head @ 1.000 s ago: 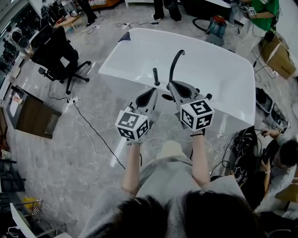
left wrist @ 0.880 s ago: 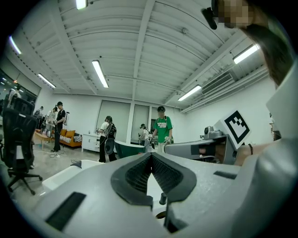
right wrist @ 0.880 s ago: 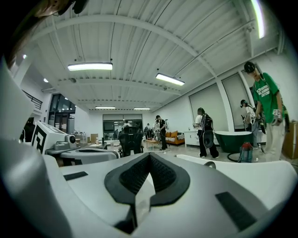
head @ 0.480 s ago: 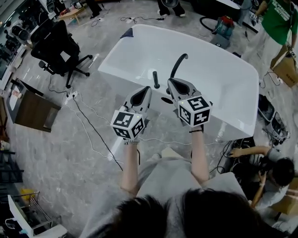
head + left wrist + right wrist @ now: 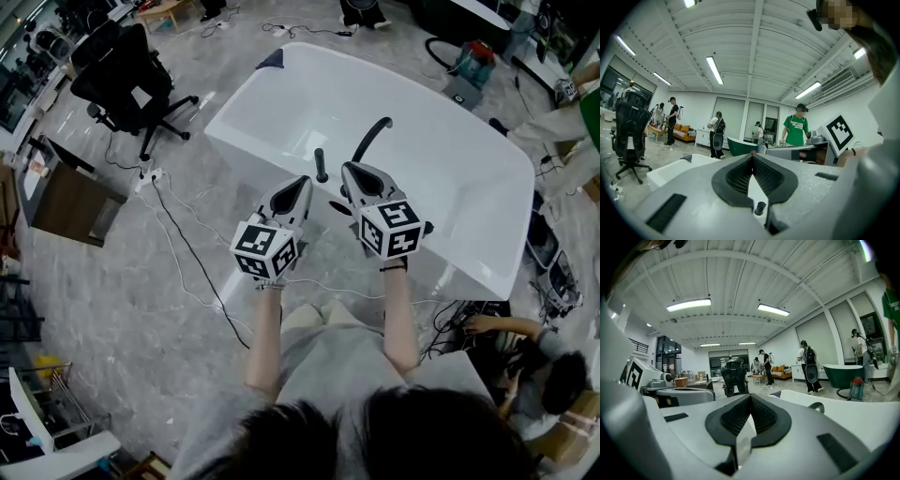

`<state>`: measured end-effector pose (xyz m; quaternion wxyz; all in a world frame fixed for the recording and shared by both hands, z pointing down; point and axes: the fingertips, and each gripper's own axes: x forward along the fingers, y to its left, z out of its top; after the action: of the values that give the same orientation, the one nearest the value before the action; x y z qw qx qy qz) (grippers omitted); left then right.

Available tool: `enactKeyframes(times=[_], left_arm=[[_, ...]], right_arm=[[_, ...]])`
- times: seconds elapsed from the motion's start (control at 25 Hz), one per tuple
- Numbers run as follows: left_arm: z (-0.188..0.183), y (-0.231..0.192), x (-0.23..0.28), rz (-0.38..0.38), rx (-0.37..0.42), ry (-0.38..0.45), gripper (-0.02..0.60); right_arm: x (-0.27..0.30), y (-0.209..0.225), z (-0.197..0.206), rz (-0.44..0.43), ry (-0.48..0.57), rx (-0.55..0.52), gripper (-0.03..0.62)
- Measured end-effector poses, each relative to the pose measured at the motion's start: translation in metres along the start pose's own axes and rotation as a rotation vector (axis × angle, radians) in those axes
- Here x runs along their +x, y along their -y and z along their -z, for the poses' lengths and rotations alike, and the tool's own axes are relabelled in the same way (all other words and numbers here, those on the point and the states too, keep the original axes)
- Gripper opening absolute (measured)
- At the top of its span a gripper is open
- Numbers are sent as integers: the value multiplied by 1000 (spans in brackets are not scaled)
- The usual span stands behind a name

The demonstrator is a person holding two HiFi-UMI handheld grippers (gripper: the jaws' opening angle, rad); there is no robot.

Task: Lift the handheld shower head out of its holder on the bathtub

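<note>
A white bathtub (image 5: 450, 187) fills the upper middle of the head view. On its near rim stand a black curved faucet (image 5: 371, 139) and, left of it, the short black handheld shower head (image 5: 321, 165), upright in its holder. My left gripper (image 5: 302, 181) is shut and empty, its tips just short of the shower head on the near side. My right gripper (image 5: 349, 169) is shut and empty too, to the right of the shower head and by the faucet's base. In the left gripper view the shower head (image 5: 761, 206) shows as a small black stub below the shut gripper (image 5: 751, 157). The right gripper view shows its gripper (image 5: 750, 397) shut, with the faucet (image 5: 816, 405) to the right.
A black office chair (image 5: 122, 80) and a wooden desk (image 5: 66, 202) stand at left, with cables (image 5: 183, 258) running across the floor. A person (image 5: 548, 370) crouches at lower right by the tub's end. A red and blue canister (image 5: 472, 58) sits beyond the tub. Several people stand far off.
Both grippers have moved forward, nearer the tub's rim and the shower head. Both stayed shut and empty.
</note>
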<state>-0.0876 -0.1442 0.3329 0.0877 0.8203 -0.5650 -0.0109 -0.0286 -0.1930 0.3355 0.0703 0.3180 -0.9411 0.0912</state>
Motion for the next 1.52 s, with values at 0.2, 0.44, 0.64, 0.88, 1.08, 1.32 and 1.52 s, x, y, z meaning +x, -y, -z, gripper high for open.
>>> enactKeyframes(times=[0.2,0.44,0.64,0.88,1.08,1.32,1.52], left_arm=[[10,-17,12,14,-17,-32,6],[27,-51,27,50,-59,-72,6],[50,-75,39,89,-96,-102,6],[92,-96,47,124,-122,-150,6],[130,-116,58,117,-154,-182,6],[160,-129,76,114,-159,-191,6],[175,-135,86,123,-153,-206,6]], right_arm=[[24,4,6,15,-8,27,0],[56,5,23,54,-39,47,0],[83,10,45,92,-63,59,0],[112,21,86,152,-85,77,2],[136,32,122,182,-124,86,32],[154,50,157,197,-144,98,40],[169,56,176,191,-165,103,51]])
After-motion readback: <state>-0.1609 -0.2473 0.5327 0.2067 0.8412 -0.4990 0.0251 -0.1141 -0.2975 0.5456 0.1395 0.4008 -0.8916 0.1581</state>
